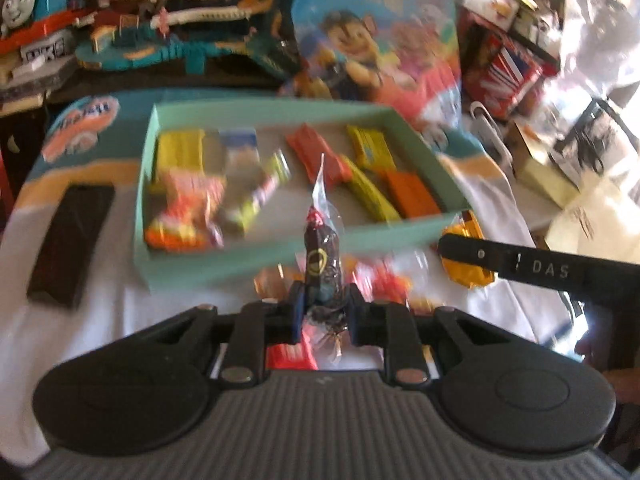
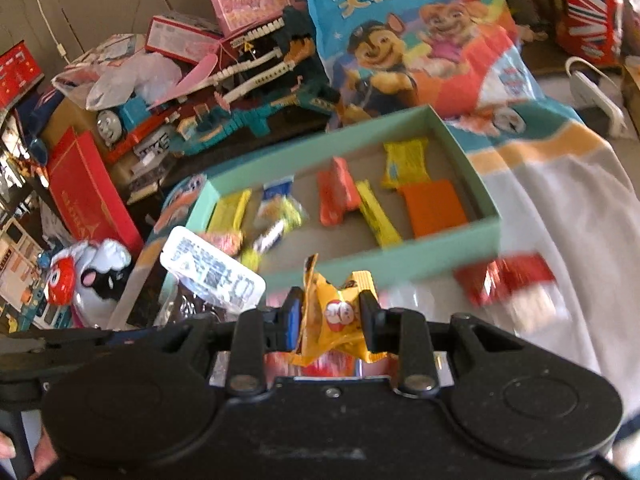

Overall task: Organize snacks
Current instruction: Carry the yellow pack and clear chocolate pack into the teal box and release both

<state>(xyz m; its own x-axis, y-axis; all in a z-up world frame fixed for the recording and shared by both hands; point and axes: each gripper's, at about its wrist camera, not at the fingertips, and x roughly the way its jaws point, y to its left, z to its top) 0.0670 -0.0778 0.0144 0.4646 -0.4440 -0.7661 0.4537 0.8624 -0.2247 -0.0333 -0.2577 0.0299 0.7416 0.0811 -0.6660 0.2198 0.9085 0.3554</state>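
Note:
A mint-green box (image 1: 256, 256) (image 2: 400, 270) lies open on the cloth and holds several wrapped snacks: yellow bars (image 1: 370, 148), a red pack (image 1: 316, 156) and an orange pack (image 1: 412, 194). My left gripper (image 1: 322, 310) is shut on a dark brown wrapped candy (image 1: 322, 256) with a clear twisted top, just in front of the box's near wall. My right gripper (image 2: 332, 316) is shut on a yellow snack packet (image 2: 336, 312), also near the box's front wall; its finger (image 1: 520, 268) shows in the left wrist view.
Loose red and orange snacks (image 1: 380, 280) (image 2: 508, 280) lie on the white cloth before the box. A dark flat bar (image 1: 72, 240) lies left of it. A big cartoon snack bag (image 2: 416, 36), toy trains and boxes crowd the back. A white-labelled packet (image 2: 212, 268) sits at left.

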